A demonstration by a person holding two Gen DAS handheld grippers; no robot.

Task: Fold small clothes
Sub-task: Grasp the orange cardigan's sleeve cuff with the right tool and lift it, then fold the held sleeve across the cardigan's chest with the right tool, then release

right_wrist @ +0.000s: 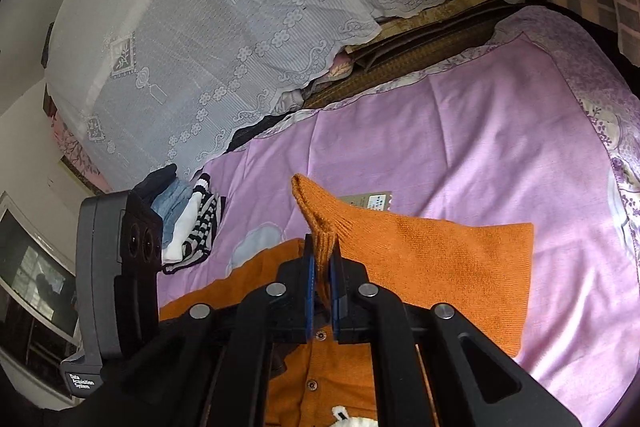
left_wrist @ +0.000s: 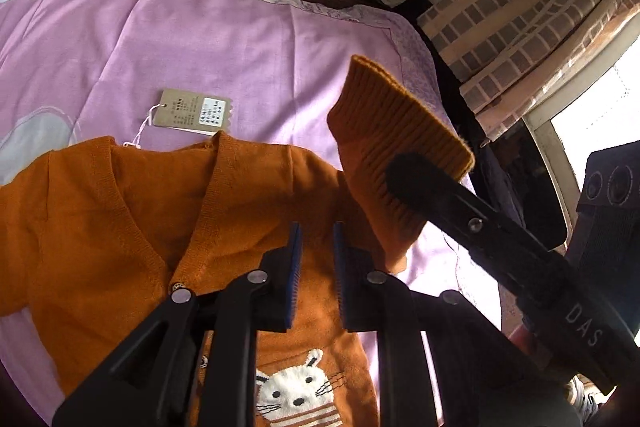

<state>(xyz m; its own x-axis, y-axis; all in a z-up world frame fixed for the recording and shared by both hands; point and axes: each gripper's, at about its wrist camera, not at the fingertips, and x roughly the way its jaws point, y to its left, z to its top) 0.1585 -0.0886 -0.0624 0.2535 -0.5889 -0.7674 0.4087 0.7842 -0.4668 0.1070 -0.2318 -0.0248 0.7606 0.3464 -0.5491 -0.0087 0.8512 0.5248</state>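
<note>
1. The right gripper (right_wrist: pixel 322 265) has its blue-padded jaws pressed closed on the ribbed cuff (right_wrist: pixel 316 215) of the orange knitted cardigan's sleeve, and the cuff stands up out of the jaws in a folded peak.
2. In the left wrist view that same gripper (left_wrist: pixel 404 173) reaches in from the right, its black finger laid over the ribbed cuff (left_wrist: pixel 394 119), which is lifted clear of the bedding.
3. The left gripper (left_wrist: pixel 316 259) hovers over the cardigan's chest with its blue pads a narrow gap apart and nothing between them.
4. The orange knitted cardigan (left_wrist: pixel 120 227) lies front-up, V-neck toward the far side, with a white cat face (left_wrist: pixel 292 387) knitted on the lower front and small buttons down the placket.
5. A brown card price tag (left_wrist: pixel 192 109) on a white string lies just beyond the neckline.
6. All of this rests on a lilac cotton bedsheet (left_wrist: pixel 240 39).
7. Near the far left of the sheet in the right wrist view sits a small stack of folded clothes (right_wrist: pixel 188 223), blue, white and black-and-white striped.
8. A white lace cover (right_wrist: pixel 208 39) is draped behind the sheet.
</note>
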